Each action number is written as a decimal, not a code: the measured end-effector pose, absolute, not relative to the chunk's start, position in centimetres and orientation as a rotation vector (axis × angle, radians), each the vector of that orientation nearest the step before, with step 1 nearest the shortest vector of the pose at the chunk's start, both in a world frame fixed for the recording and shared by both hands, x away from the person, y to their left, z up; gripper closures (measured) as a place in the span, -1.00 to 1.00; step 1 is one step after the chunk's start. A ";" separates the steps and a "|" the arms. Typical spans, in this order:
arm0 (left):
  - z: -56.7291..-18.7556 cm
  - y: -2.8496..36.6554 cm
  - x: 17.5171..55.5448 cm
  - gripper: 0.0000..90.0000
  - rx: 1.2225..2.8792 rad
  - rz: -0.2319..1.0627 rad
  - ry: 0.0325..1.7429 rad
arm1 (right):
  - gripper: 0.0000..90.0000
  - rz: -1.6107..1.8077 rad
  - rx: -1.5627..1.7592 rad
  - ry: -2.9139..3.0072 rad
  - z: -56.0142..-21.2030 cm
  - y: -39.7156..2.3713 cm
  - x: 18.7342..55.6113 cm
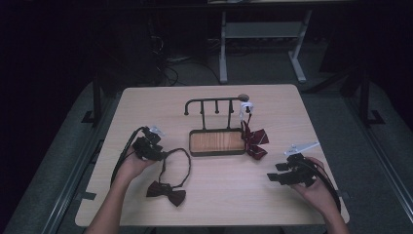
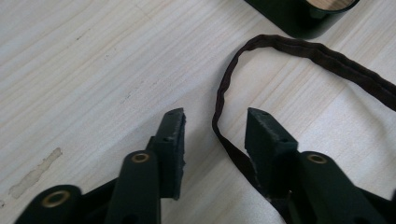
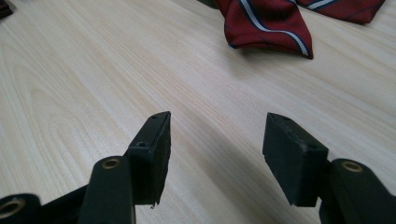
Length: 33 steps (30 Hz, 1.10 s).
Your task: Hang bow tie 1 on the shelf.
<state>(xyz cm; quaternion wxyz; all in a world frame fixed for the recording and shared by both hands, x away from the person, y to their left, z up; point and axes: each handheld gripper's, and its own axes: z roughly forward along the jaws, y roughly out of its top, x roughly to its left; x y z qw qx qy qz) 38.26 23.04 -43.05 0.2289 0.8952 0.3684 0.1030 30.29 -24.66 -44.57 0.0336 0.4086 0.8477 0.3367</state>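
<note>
A person sits at a light wooden table (image 1: 219, 195), seen from above, with a two-jaw gripper in each hand. At the lower left of the high view, the left gripper (image 1: 157, 150) reaches the neck strap (image 1: 181, 161) of a dark bow tie (image 1: 166, 191), which lies flat near the table's front edge, its strap looping up toward the middle. In the left gripper view the strap (image 2: 219, 100) runs between the two jaws, hard against the right-hand one; the jaws stand partly open, with a clear gap on the left side, so nothing is pinched yet. At the lower right of the high view, the right gripper (image 1: 277, 173) rests idle, its jaws wide open over bare wood. A red striped bow tie (image 1: 254, 141) already hangs from the right end of a black hook rack (image 1: 214, 105) on a wooden base at the picture's centre.

To do this grasp well, I judge the left jaws should close squarely on the strap, keeping it centred on the pads, and lift only once it is held firmly, so the thin band cannot slide out.
</note>
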 end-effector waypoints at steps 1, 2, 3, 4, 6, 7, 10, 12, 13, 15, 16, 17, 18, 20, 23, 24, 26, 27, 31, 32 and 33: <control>-43.1 23.1 38.3 0.38 2.464 0.279 1.015 | -0.07 1.029 1.250 2.612 -44.6 -24.6 30.3; -43.1 23.1 38.4 0.38 2.464 0.277 1.014 | -0.07 1.029 1.250 2.612 -44.6 -24.6 30.3; -43.2 23.1 38.4 0.41 2.464 0.271 1.014 | -0.07 1.028 1.245 2.613 -44.6 -24.5 30.3; -43.3 23.1 38.5 0.45 2.466 0.262 1.016 | -0.07 1.035 1.248 2.612 -44.6 -24.5 30.3; -43.4 23.1 38.6 0.46 2.467 0.254 1.016 | -0.07 1.034 1.249 2.612 -44.6 -24.5 30.2; -43.5 23.1 38.7 0.47 2.471 0.250 1.009 | -0.07 1.034 1.249 2.612 -44.6 -24.4 30.2; -43.6 23.0 38.8 0.54 2.485 0.242 1.001 | -0.06 1.036 1.248 2.612 -44.6 -24.4 30.2; -43.7 22.9 38.8 0.55 2.483 0.246 1.004 | -0.06 1.035 1.247 2.613 -44.6 -24.4 30.2; -43.8 22.9 38.8 0.57 2.485 0.244 1.005 | -0.06 1.034 1.246 2.612 -44.6 -24.4 30.2; -43.9 22.9 38.9 0.62 2.503 0.235 0.995 | -0.06 1.048 1.241 2.606 -44.6 -24.3 30.2; -43.9 22.8 38.9 0.64 2.504 0.225 0.990 | -0.06 1.046 1.242 2.608 -44.5 -24.3 30.1; -43.9 22.8 38.9 0.69 2.510 0.216 0.980 | -0.06 1.049 1.239 2.608 -44.5 -24.3 30.2; -44.0 22.7 38.9 0.73 2.512 0.219 0.976 | -0.06 1.044 1.235 2.611 -44.5 -24.2 30.2; -44.0 22.6 38.9 0.77 2.520 0.216 0.973 | -0.06 1.035 1.235 2.615 -44.6 -24.2 30.1; -44.2 22.6 39.0 0.82 2.531 0.209 0.975 | -0.06 1.045 1.234 2.608 -44.5 -24.2 30.1; -44.3 22.6 39.0 0.84 2.533 0.203 0.974 | -0.06 1.044 1.232 2.608 -44.5 -24.3 30.1; -44.3 22.6 39.1 0.89 2.536 0.196 0.971 | -0.06 1.047 1.230 2.607 -44.5 -24.3 30.1; -44.3 22.6 39.1 0.91 2.536 0.193 0.971 | -0.06 1.050 1.232 2.609 -44.5 -24.2 30.1; -44.3 22.5 39.0 0.98 2.540 0.177 0.962 | -0.06 1.046 1.231 2.614 -44.6 -24.2 30.1; -44.2 22.5 39.0 0.98 2.541 0.177 0.959 | -0.06 1.054 1.223 2.609 -44.6 -24.2 30.1; -44.2 22.5 39.0 0.98 2.542 0.177 0.958 | -0.06 1.054 1.223 2.609 -44.6 -24.2 30.1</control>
